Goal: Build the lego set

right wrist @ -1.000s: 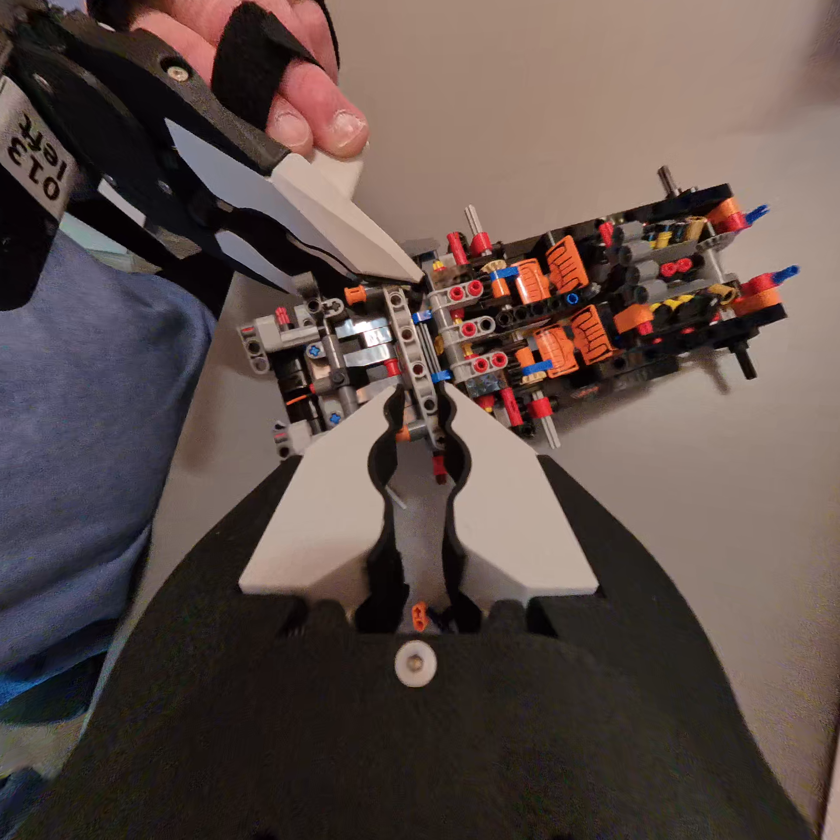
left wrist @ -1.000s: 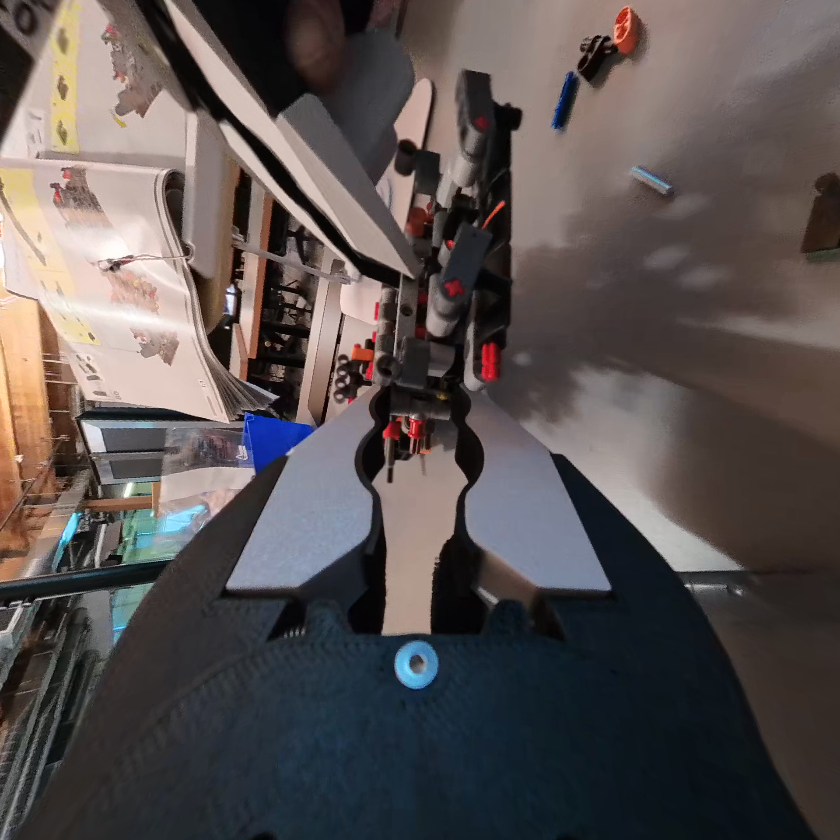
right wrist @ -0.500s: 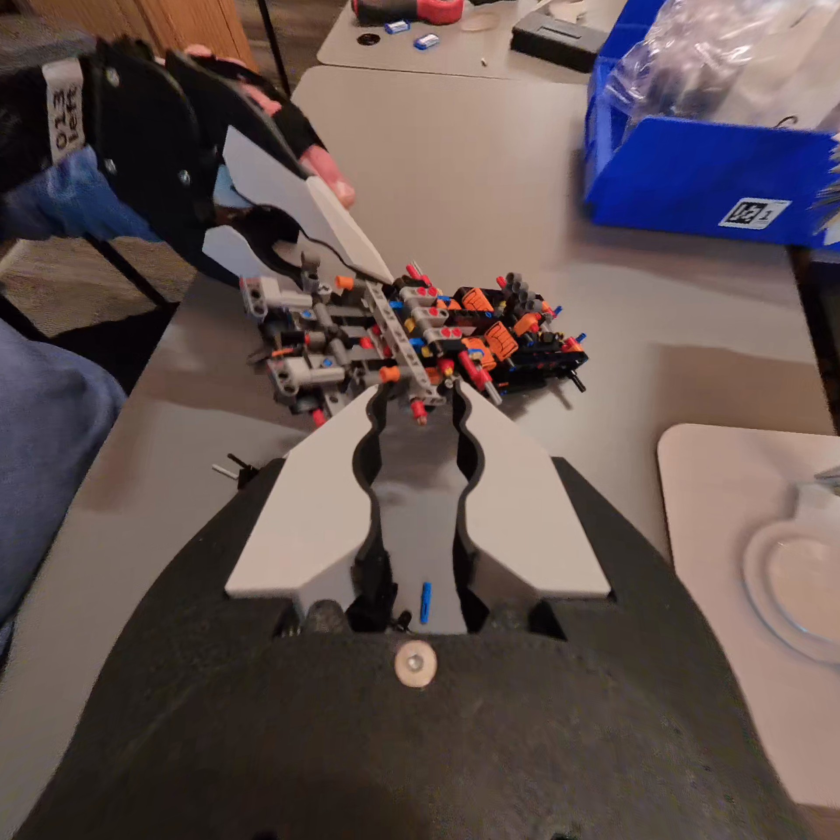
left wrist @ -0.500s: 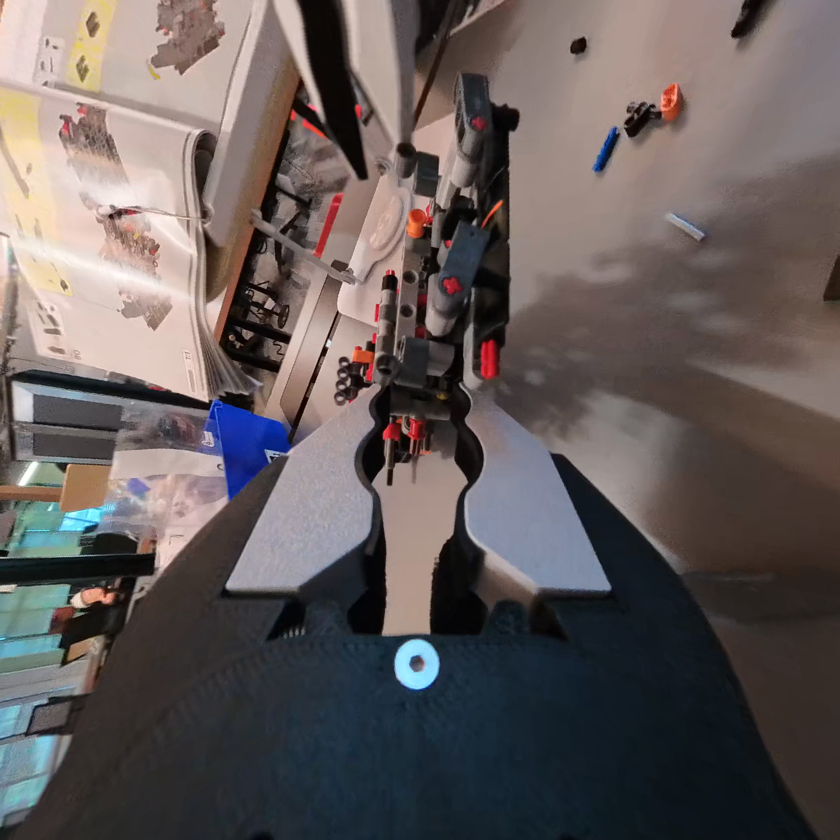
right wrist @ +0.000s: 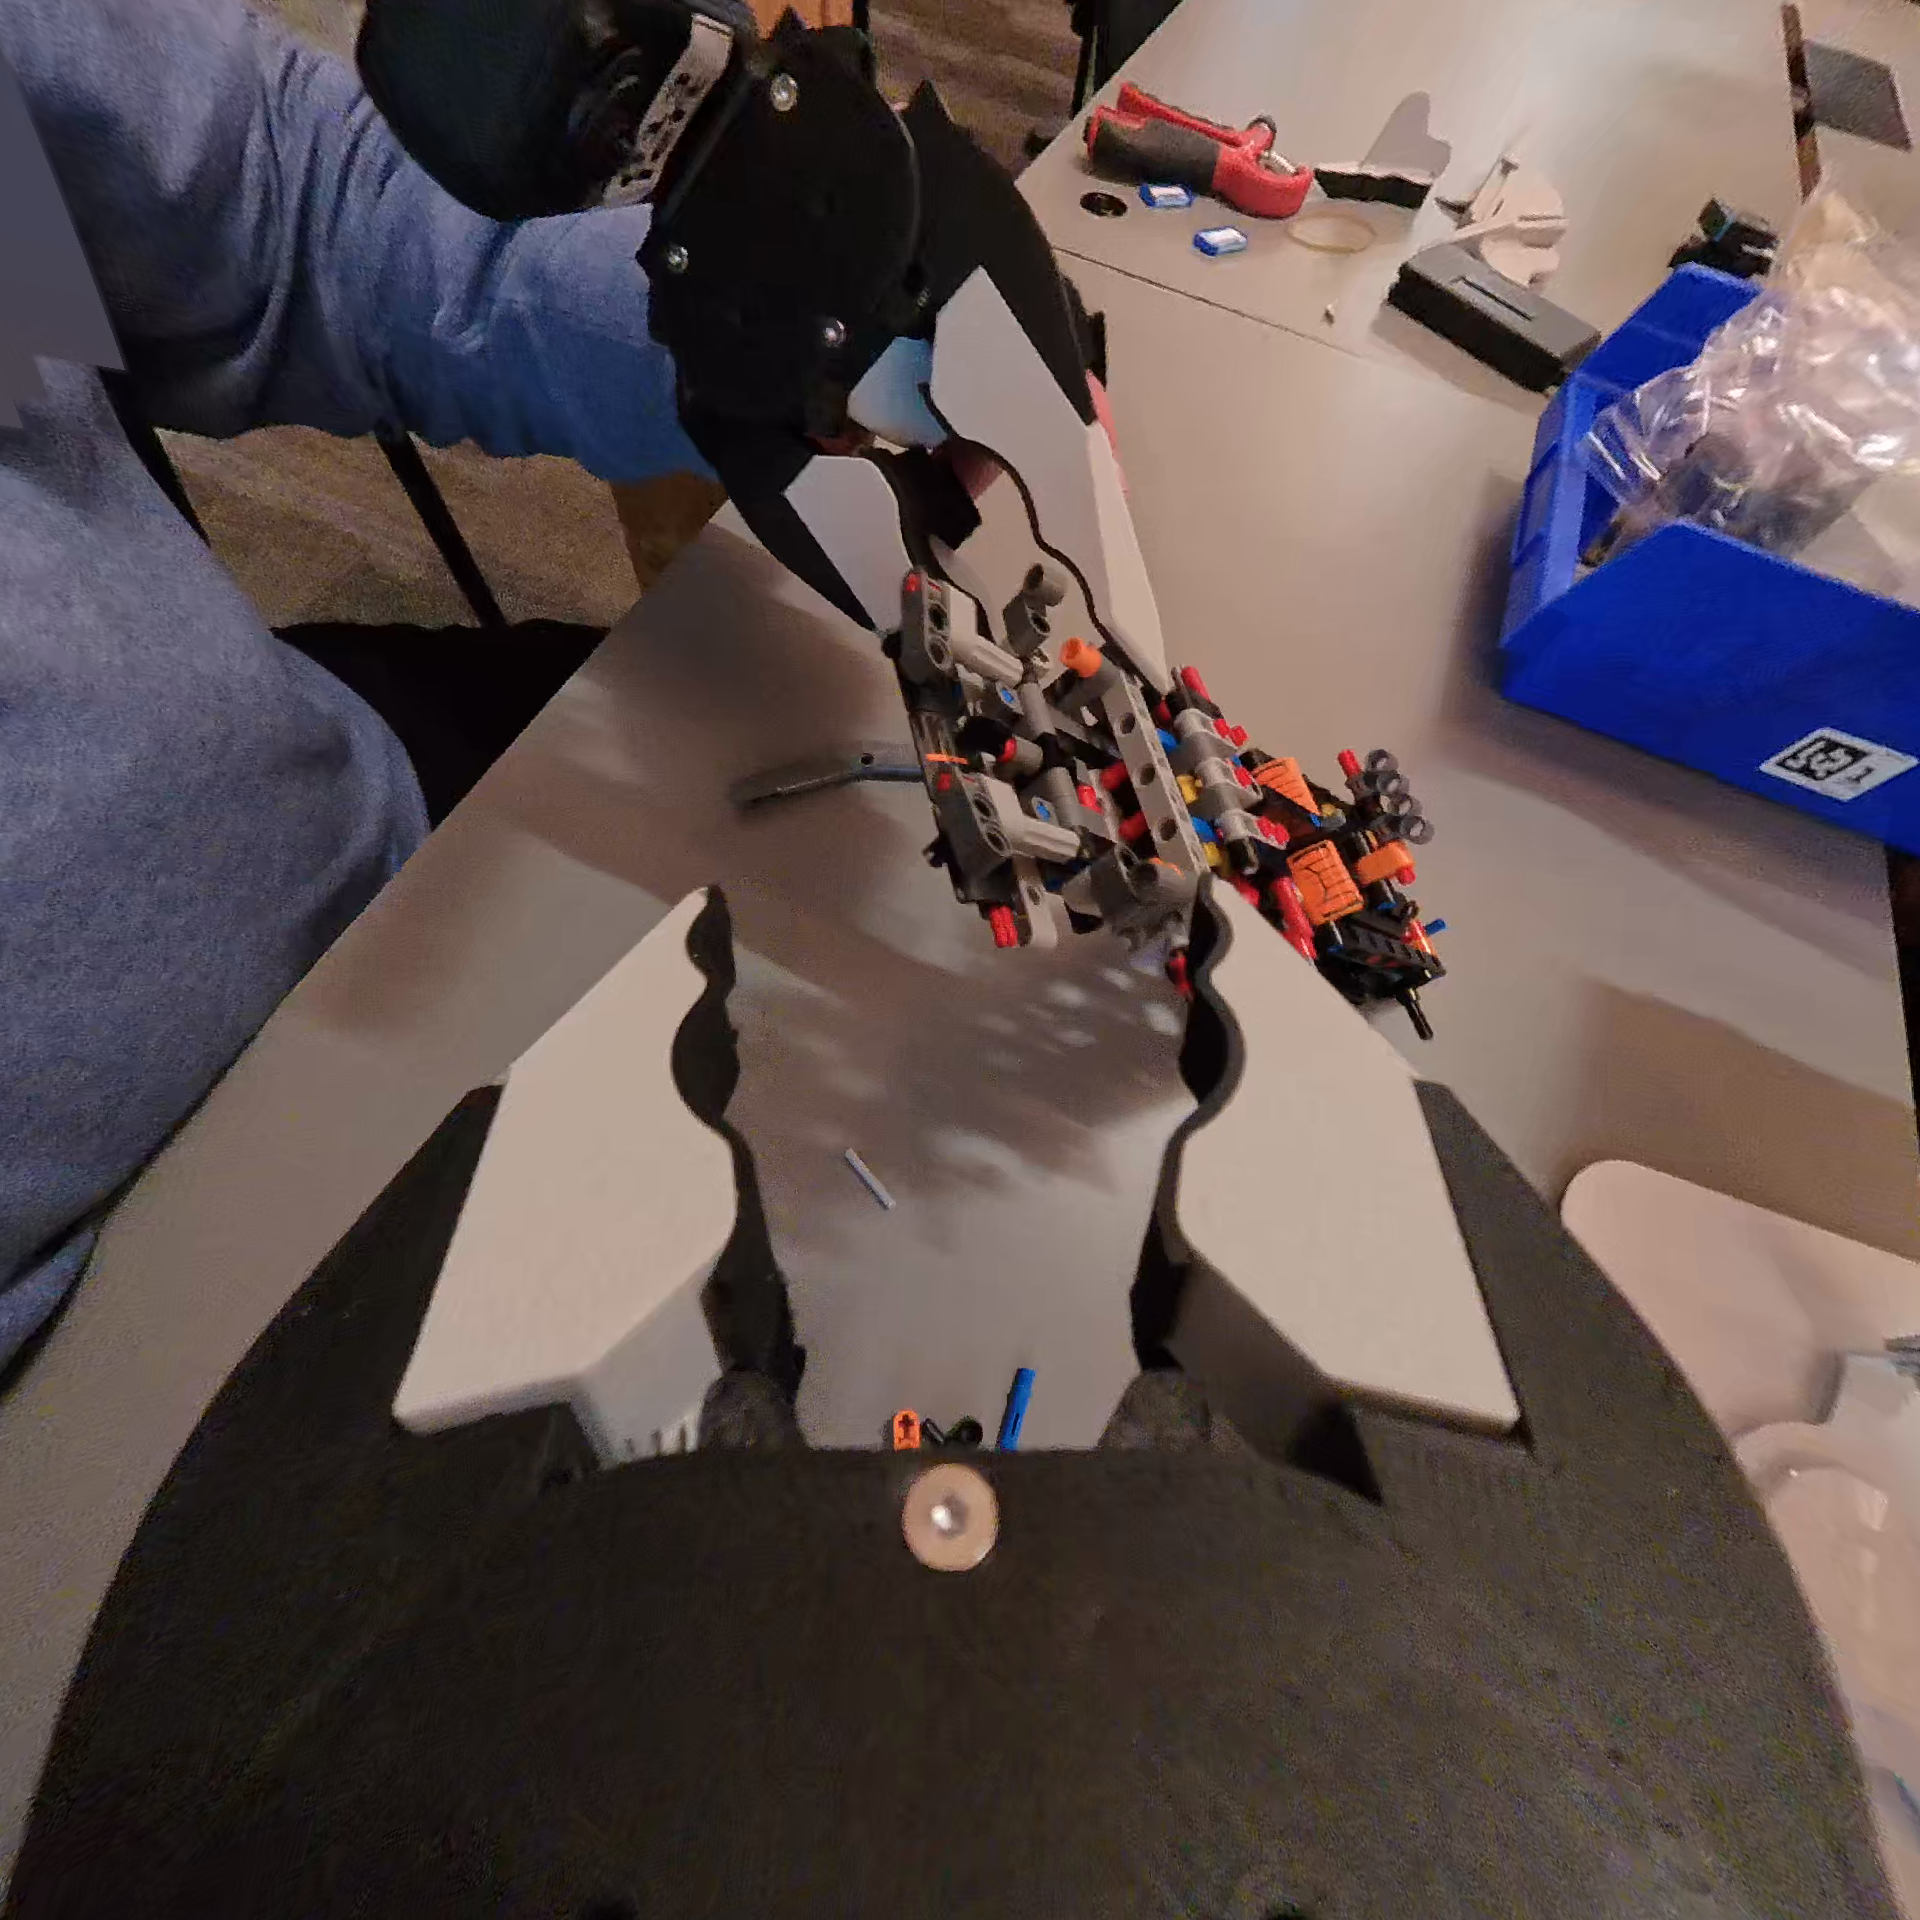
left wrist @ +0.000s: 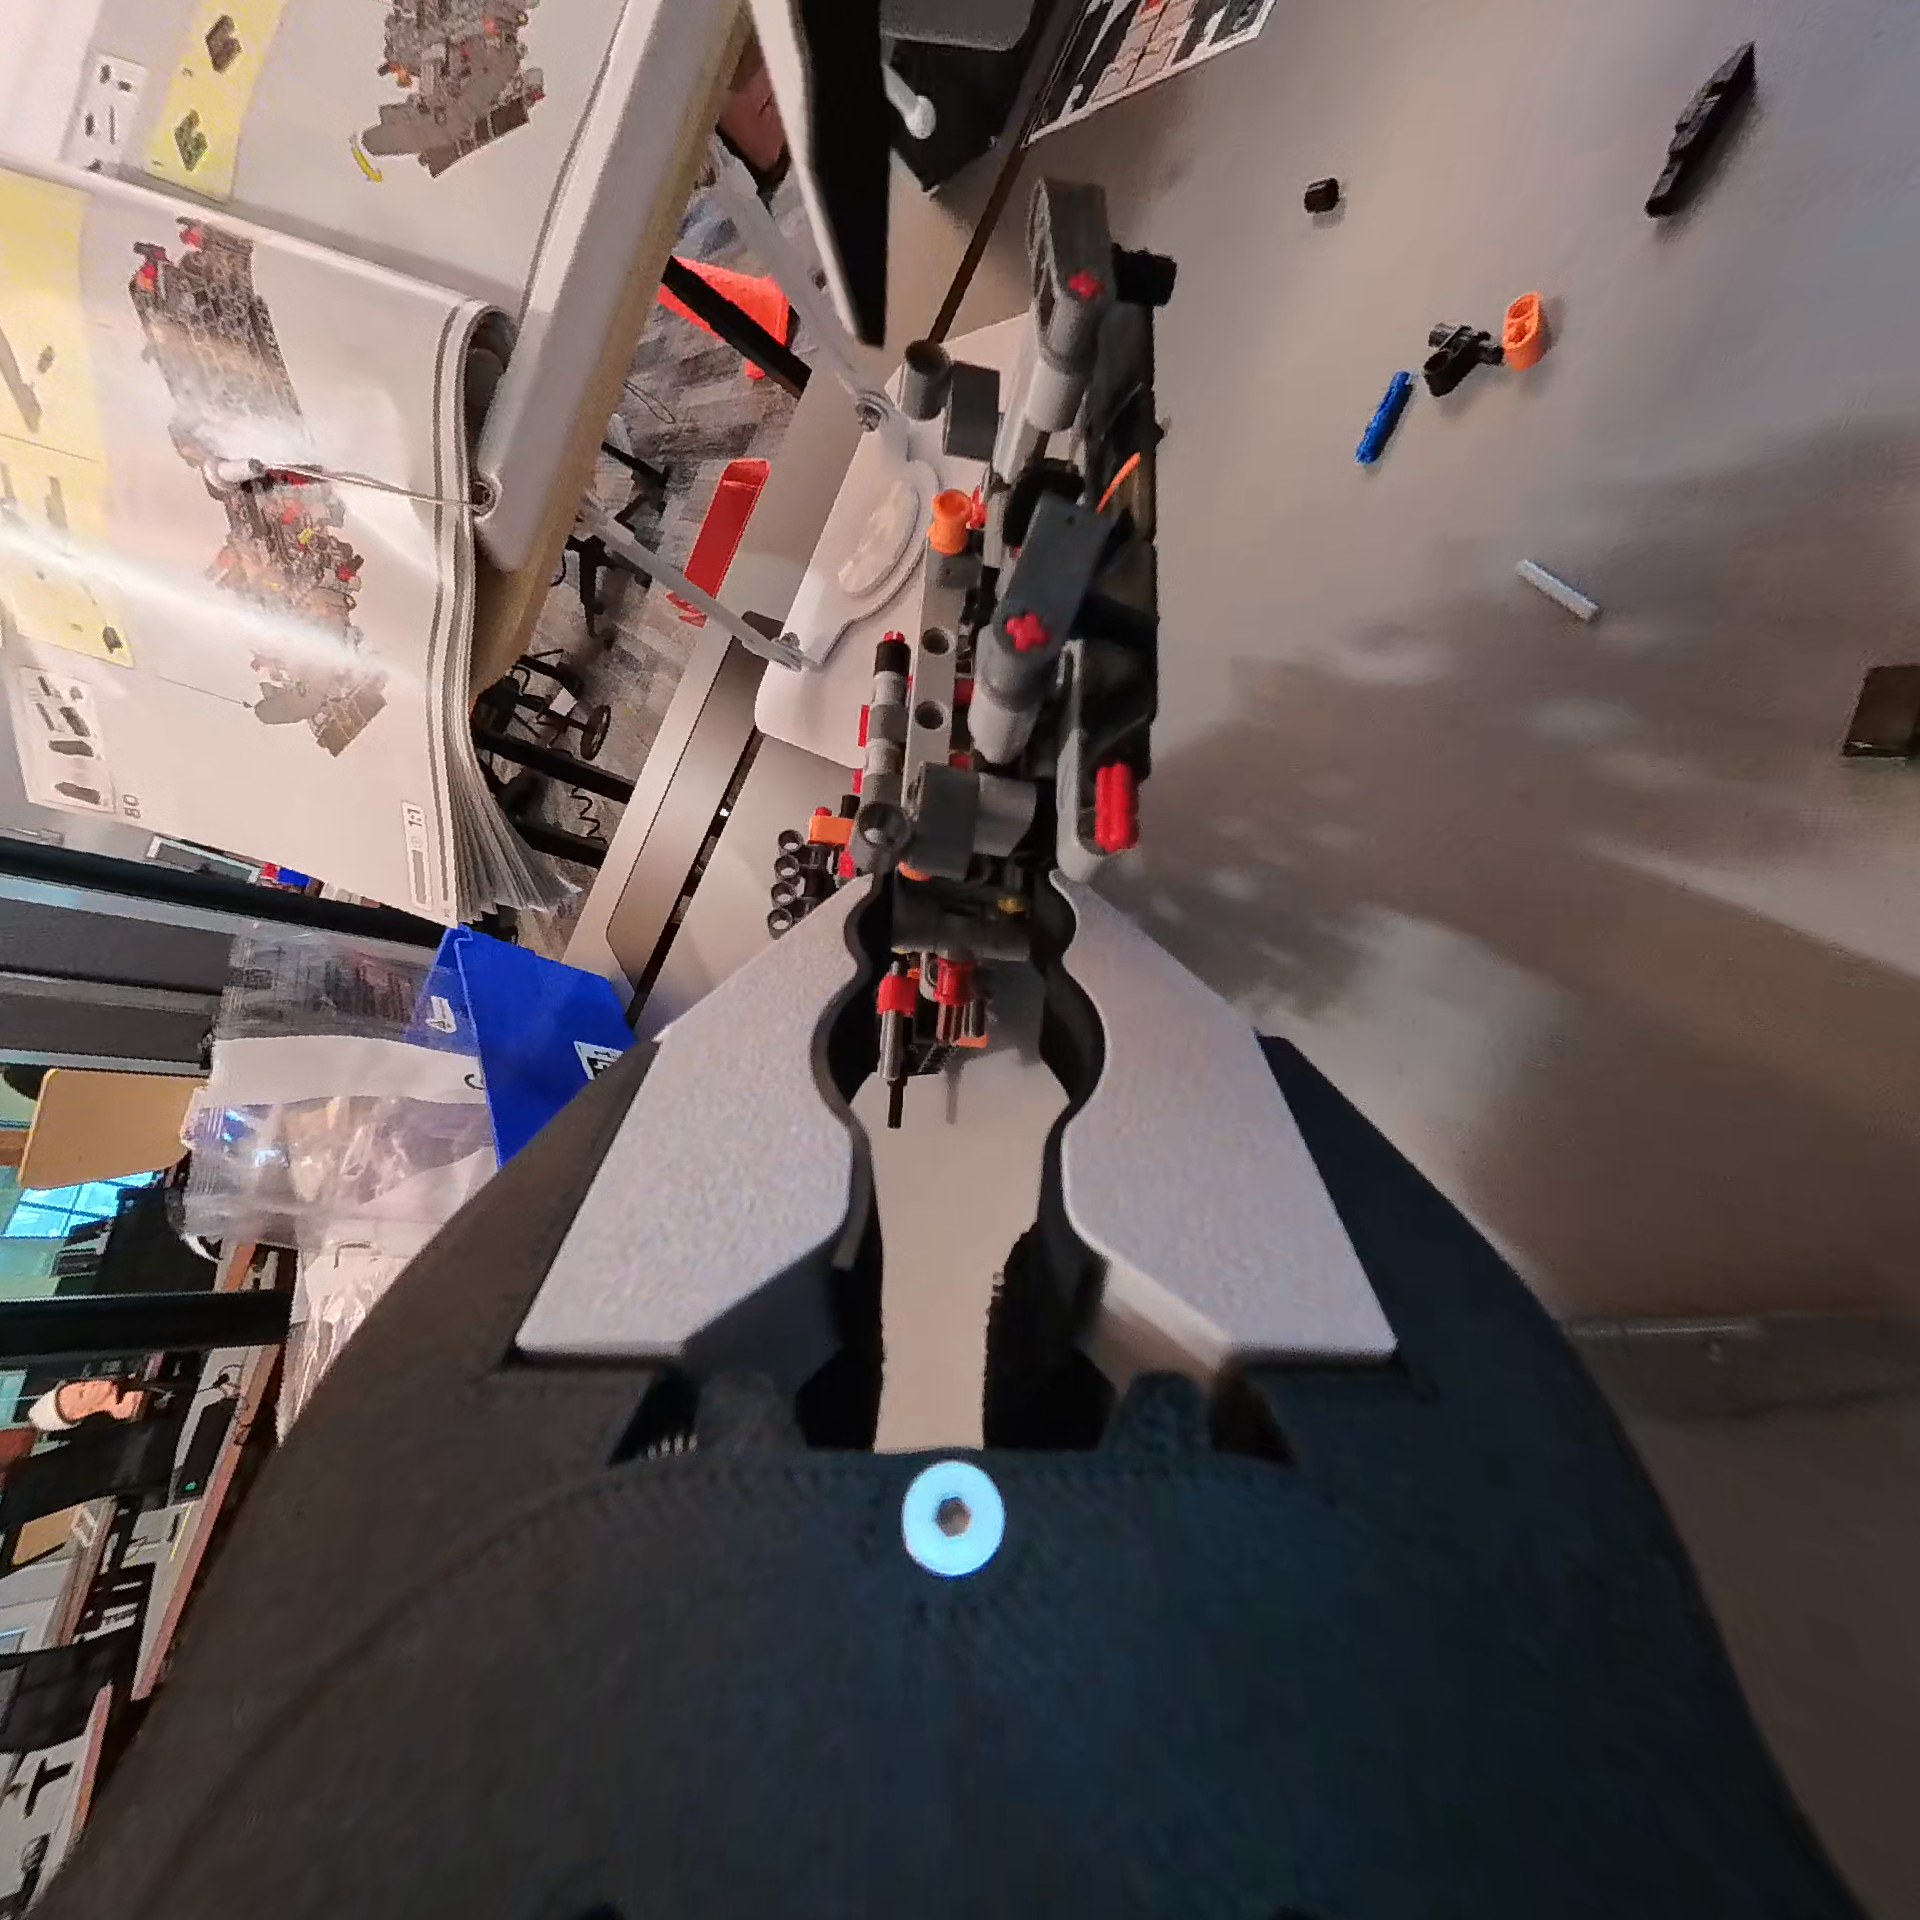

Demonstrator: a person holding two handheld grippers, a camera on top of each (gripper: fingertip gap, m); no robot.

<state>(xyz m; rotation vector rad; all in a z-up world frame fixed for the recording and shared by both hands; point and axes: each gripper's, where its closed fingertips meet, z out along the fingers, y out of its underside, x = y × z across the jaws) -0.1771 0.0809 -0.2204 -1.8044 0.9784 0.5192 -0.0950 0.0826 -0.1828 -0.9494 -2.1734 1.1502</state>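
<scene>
Left claw [left wrist: 956,914] clamped on lego assembly [right wrist: 1132,800], steadying it above bench [right wrist: 1299,499]. Right claw [right wrist: 956,914] wide, empty, near loose pin [right wrist: 869,1178], presumably for pickup.

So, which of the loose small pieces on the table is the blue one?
The blue pin, a thin stick lying beside the black connector with the orange bush; the pale grey axle lies apart.

— What's lying on the grey bench [right wrist: 1351,540]?
— A blue bin [right wrist: 1704,644] (bags inside), a blue pin [left wrist: 1383,416], an orange connector [left wrist: 1523,330], a pale axle [right wrist: 869,1178].
</scene>
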